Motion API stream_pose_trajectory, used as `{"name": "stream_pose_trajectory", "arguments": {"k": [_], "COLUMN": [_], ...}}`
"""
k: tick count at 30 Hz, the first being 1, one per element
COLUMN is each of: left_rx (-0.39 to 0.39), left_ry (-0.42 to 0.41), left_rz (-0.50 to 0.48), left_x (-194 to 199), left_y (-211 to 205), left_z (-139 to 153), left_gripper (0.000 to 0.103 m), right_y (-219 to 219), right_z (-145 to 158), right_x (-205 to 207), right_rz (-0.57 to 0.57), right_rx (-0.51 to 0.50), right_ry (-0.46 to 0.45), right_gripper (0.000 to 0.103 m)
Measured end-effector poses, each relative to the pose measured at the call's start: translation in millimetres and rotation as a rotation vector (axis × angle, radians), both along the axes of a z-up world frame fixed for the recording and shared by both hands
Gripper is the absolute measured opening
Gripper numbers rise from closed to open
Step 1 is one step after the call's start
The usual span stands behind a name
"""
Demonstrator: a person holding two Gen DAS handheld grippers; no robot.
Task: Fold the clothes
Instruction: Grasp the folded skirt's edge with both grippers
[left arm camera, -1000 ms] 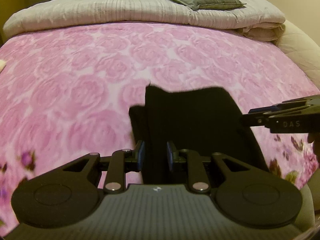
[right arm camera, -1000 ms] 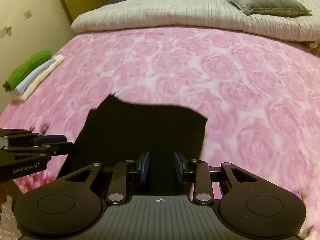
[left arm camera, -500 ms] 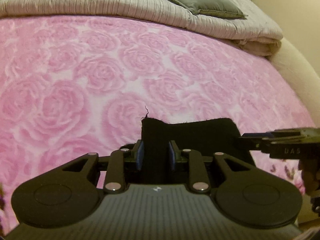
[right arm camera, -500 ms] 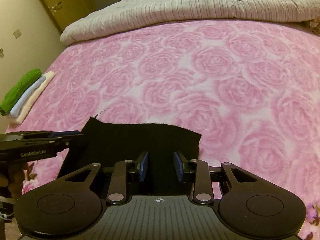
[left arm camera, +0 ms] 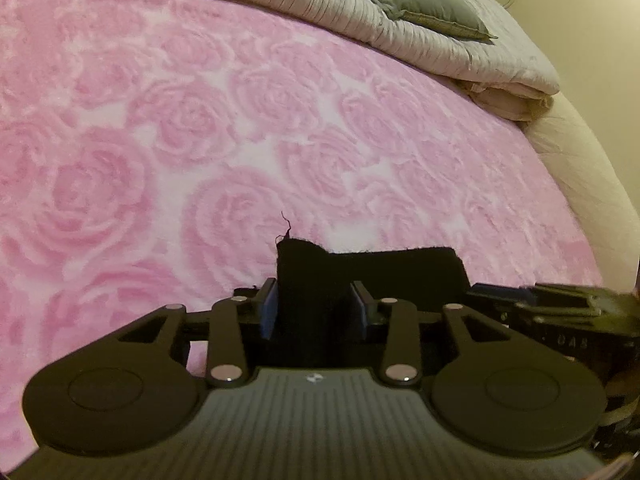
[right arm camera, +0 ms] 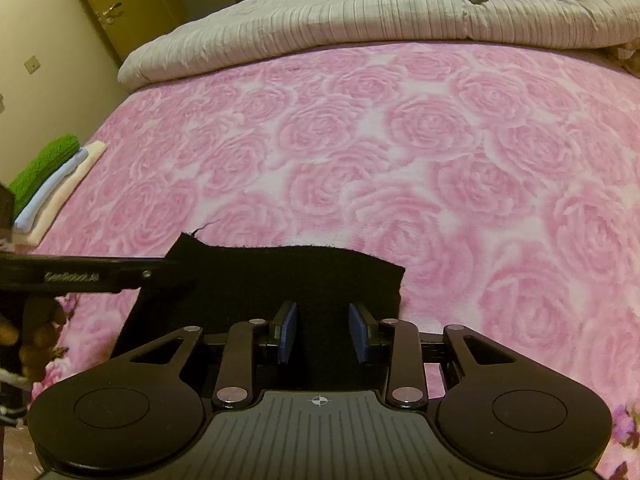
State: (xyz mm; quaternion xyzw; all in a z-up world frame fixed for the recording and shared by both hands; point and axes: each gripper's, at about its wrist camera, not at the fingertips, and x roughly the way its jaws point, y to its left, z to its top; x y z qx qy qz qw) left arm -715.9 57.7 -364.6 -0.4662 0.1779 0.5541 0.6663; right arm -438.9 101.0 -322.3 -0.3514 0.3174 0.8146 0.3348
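- The left tongs (left arm camera: pixel 314 312) stand apart, with the black cloth (right arm camera: pixel 288 276) rising between their blue pads (left arm camera: pixel 269 312); whether they pinch it cannot be told.
- The right tongs (right arm camera: pixel 323 334) stand apart too, over the same cloth's near edge.
- The cloth lies on the pink rose bedspread (right arm camera: pixel 400 152), a loose thread (left arm camera: pixel 285 222) at its far left corner.
- Folded clothes (right arm camera: pixel 48 178) sit at the bed's left edge, well apart.
- A grey pillow (left arm camera: pixel 412 0) lies on the quilt (right arm camera: pixel 340 16) farthest off.

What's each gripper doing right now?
Left gripper: tongs apart, black cloth between them; grip cannot be told.
Right gripper: same, cannot be told.
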Motion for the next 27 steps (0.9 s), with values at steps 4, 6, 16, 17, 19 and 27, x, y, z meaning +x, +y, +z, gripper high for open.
{"name": "stream_pose_trajectory", "arguments": {"k": [4, 6, 16, 17, 19, 27], "left_rx": [0.057, 0.094, 0.146, 0.148, 0.152, 0.153], "left_ry": [0.005, -0.018, 0.026, 0.032, 0.043, 0.105], "left_rz": [0.012, 0.035, 0.064, 0.065, 0.066, 0.075], "left_x": [-1.7, -7.2, -14.4, -14.2, -13.6, -12.3], "left_y": [-16.7, -30.0, -47.1, -47.8, -49.3, -53.7], "left_z": [7.4, 14.1, 25.4, 25.9, 27.1, 27.1], "left_gripper": [0.007, 0.006, 0.006, 0.006, 0.006, 0.006], "right_y": [0.4, 0.3, -4.9, -4.9, -3.8, -3.4], "right_z": [-1.2, -1.5, -9.0, -9.1, -9.9, -9.2], "right_x": [-0.1, -0.3, -15.8, -15.8, -15.1, -15.7], "right_rz": [0.004, 0.007, 0.051, 0.054, 0.056, 0.068], "right_rx": [-0.001, -0.004, 0.032, 0.034, 0.03, 0.035], "right_ry": [0.003, 0.006, -0.044, -0.045, -0.038, -0.03], "right_gripper": [0.034, 0.034, 0.034, 0.034, 0.034, 0.034]}}
